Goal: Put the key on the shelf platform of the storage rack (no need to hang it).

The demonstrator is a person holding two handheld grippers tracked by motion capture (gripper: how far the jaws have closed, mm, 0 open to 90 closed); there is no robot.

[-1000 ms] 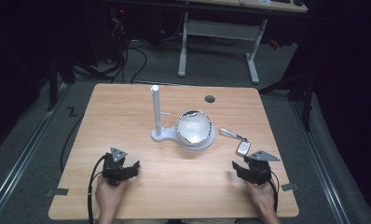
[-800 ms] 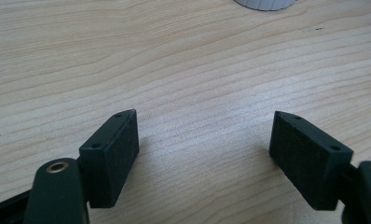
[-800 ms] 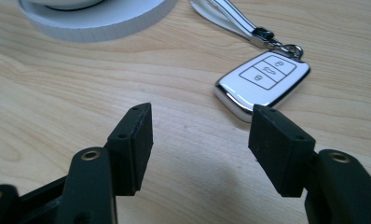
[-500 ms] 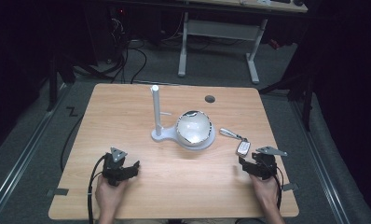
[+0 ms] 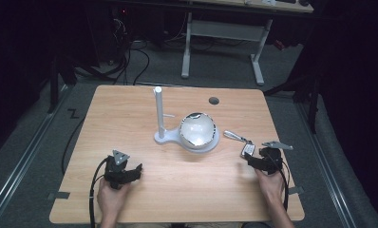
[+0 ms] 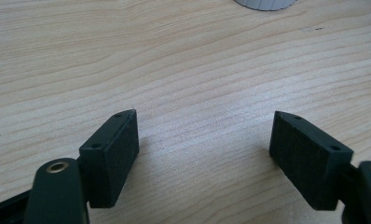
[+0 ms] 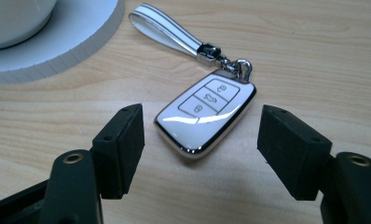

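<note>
Now, in the high view, the right gripper (image 5: 251, 160) has slid toward the key fob (image 5: 248, 150) on the counter (image 5: 130, 114); the left gripper (image 5: 130, 172) idles, fingers apart and empty. In the right gripper view its fingers (image 7: 118, 140) have just been opening and flank the fob untouched, so a grasp looks imminent.

You see a white, chrome-edged key fob (image 7: 205, 117) with a white strap (image 7: 167, 29) edged in dark lines, near the table's (image 5: 130, 118) right edge. The table is light wood grain. The stand (image 5: 187, 140) is white, and both grippers' pads (image 7: 125, 140) are black.
</note>
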